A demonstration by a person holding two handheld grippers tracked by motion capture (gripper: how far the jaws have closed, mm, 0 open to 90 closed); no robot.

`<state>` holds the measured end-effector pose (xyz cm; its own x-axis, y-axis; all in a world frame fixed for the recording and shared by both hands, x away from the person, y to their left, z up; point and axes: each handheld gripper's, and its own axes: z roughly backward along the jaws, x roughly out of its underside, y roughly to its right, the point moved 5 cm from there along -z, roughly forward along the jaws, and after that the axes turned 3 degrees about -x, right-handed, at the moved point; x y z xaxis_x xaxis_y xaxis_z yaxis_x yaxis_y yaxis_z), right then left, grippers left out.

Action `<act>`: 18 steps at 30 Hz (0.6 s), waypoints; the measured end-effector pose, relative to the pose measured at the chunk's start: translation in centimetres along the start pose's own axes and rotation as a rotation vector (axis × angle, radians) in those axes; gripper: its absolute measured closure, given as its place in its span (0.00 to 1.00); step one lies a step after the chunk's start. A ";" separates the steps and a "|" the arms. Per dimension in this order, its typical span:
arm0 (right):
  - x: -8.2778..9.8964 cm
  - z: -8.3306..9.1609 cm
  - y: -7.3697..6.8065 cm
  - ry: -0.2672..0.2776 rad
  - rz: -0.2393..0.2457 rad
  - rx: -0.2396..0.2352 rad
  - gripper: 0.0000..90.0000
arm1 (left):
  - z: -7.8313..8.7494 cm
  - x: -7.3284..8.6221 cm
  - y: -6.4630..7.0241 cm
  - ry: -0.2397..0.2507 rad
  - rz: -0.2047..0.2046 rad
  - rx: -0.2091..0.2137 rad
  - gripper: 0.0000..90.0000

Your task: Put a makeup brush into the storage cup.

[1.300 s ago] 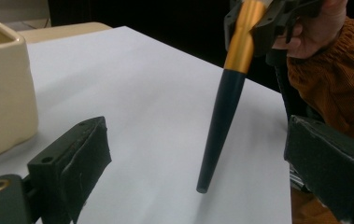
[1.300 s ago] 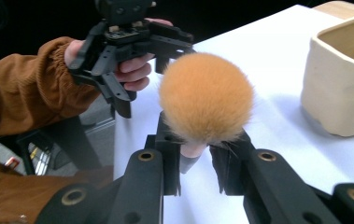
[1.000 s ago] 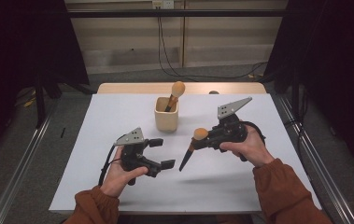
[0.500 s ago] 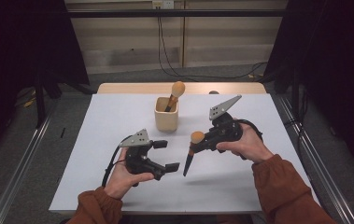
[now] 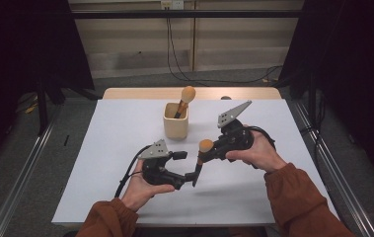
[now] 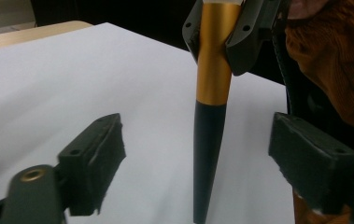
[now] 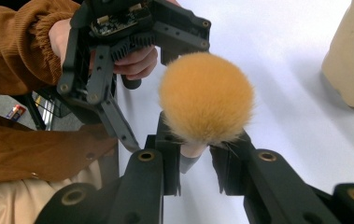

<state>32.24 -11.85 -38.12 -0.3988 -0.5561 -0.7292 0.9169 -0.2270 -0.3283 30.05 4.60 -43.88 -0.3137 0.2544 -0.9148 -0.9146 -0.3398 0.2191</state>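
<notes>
R gripper (image 5: pixel 209 154) jaws clamped on the makeup brush (image 5: pixel 200 163), pads pinching the gold ferrule just under the bristle head. In the right gripper view that grip sits bottom centre (image 7: pixel 194 168), fluffy orange head (image 7: pixel 206 97) mid-frame above the jaws.

L gripper (image 5: pixel 189 167) jaws apart, have just been closing in. Brush handle is between them but pads not touching it yet. In the left gripper view the black handle (image 6: pixel 207 158) hangs tip-down in the middle of the frame, left pad (image 6: pixel 93 158) and right pad (image 6: pixel 312 161) well clear on either side, gap each way. Gold ferrule runs up to top centre, where the R gripper's jaws (image 6: pixel 216 32) clamp it.

In the high view the brush is centre frame, slightly below middle, tilted: orange head up, black tip down-left toward the L gripper. Held off the white table (image 5: pixel 283 192), not resting on it.

L hand (image 5: pixel 142 185) lower centre-left, R hand (image 5: pixel 258 153) right of centre, both in rust-brown sleeves coming up from the bottom edge.

Beige cup (image 5: pixel 175 121) upper centre of the table, behind both grippers, with a second brush (image 5: pixel 184 98) standing in it, head up, leaning right. Cup is near the grippers, not touching.
</notes>
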 end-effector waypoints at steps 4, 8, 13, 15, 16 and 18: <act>-0.1 -0.1 0.0 0.008 0.005 0.002 0.83 | -0.3 0.0 -0.2 0.002 -0.005 -0.009 0.35; -0.2 -0.2 -0.1 0.009 0.009 -0.001 0.83 | -0.5 0.0 0.0 -0.024 -0.009 0.013 0.47; -0.2 -0.6 -0.1 -0.002 0.012 -0.001 0.83 | -1.0 0.1 -0.1 -0.033 -0.015 0.026 0.50; -0.2 -0.7 -0.2 -0.001 0.014 -0.005 0.83 | -1.1 0.1 -0.2 -0.026 -0.026 0.026 0.57; -0.1 -0.7 -0.2 -0.002 0.013 -0.005 0.83 | -1.0 0.0 -0.2 -0.023 -0.022 0.026 0.59; -0.1 -0.8 -0.2 -0.002 0.018 -0.006 0.83 | -0.9 0.0 -0.2 -0.023 -0.027 0.031 0.65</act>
<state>32.04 -11.07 -38.46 -0.3824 -0.5614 -0.7339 0.9237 -0.2125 -0.3188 30.44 3.87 -44.19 -0.2946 0.2834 -0.9126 -0.9300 -0.3048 0.2056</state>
